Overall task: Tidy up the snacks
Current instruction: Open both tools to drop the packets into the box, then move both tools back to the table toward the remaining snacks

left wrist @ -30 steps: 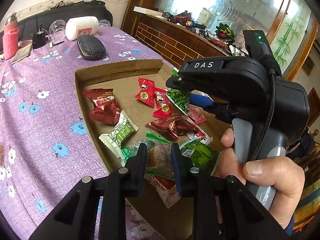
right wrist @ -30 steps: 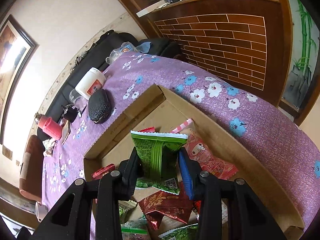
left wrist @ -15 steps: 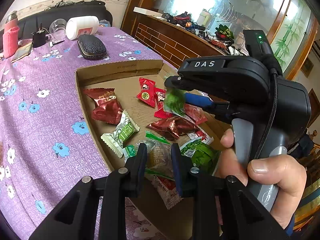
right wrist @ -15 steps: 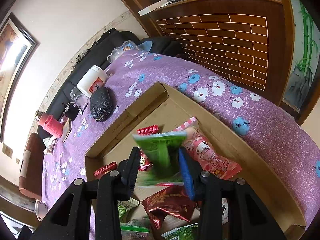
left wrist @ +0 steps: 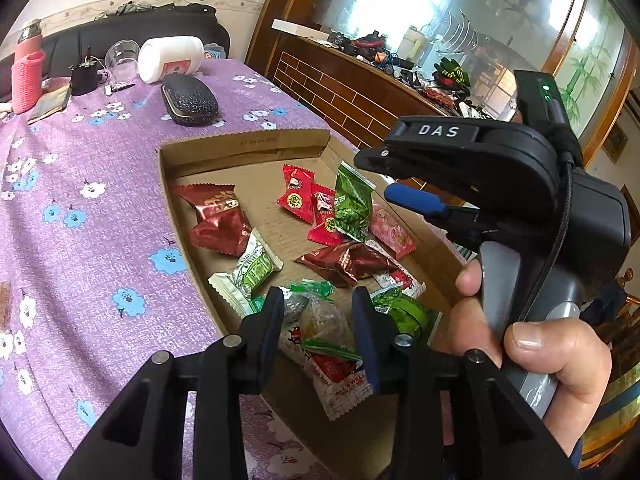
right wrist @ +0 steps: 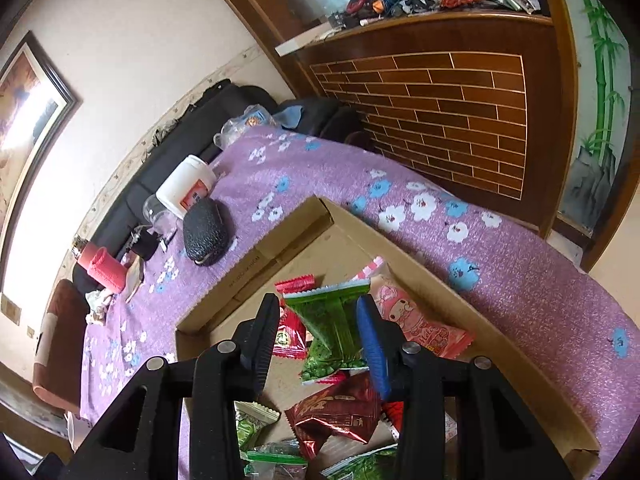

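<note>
A shallow cardboard box on the purple flowered tablecloth holds several snack packets. A green packet lies in the box on red packets; it also shows in the right wrist view, below my right gripper's fingers. My right gripper is open and empty above it; its blue fingertip shows in the left wrist view. My left gripper is open over the near end of the box, above a clear-wrapped candy.
A dark red packet, a white-green packet and a pink packet lie in the box. A black case, white jar, glass, and pink bottle stand at the table's far end. A wooden counter runs on the right.
My right gripper opened and let go of the green packet, which dropped into the box onto the red packets. My left gripper's jaws have spread wider.
</note>
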A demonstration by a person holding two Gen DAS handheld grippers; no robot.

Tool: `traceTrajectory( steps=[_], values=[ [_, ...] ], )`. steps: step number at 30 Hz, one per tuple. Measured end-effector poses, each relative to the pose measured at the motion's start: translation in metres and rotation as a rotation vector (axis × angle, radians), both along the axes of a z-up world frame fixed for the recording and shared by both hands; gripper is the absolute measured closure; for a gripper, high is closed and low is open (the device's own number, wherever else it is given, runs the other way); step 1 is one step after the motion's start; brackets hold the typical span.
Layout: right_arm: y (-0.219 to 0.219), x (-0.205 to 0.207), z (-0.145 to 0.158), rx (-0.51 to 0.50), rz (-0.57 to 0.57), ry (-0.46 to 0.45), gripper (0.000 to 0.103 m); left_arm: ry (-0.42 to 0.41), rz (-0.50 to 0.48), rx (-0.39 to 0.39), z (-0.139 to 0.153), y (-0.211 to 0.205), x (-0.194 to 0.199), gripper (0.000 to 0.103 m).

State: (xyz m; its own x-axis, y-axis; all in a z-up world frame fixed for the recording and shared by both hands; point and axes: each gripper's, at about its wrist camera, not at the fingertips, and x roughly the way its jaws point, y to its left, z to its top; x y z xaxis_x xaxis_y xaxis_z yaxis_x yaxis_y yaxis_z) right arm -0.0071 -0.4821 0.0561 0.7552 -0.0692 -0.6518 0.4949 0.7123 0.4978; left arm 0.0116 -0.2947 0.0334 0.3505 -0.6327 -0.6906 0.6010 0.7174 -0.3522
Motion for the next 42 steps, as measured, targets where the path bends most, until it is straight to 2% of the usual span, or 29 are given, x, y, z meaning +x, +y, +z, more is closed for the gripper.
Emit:
traceTrajectory(
  steps=[10,18,23,30,35,37,42],
  values=[
    [0.013,-0.008,0.02,-0.084,0.015,-0.085,0.058,-0.029,0.014,0.003,0.021,0.005,-0.008,0.069],
    [0.024,-0.004,0.023,-0.108,0.066,-0.102,0.057,-0.083,0.029,0.062,0.033,0.015,-0.018,0.069],
    [0.034,-0.002,0.026,-0.133,0.102,-0.117,0.057,-0.12,0.066,0.089,0.045,0.042,-0.021,0.066],
    [0.063,0.003,0.031,-0.171,0.248,-0.157,0.057,-0.16,0.177,0.125,0.059,0.107,-0.013,0.064],
    [0.101,0.007,0.031,-0.204,0.399,-0.175,0.057,-0.172,0.309,0.15,0.062,0.174,0.004,0.055],
    [0.115,0.007,0.03,-0.225,0.442,-0.177,0.057,-0.147,0.369,0.165,0.057,0.199,0.017,0.055],
    [0.143,0.008,0.028,-0.262,0.524,-0.182,0.057,-0.017,0.52,0.199,0.026,0.261,0.058,0.055]
  ],
)
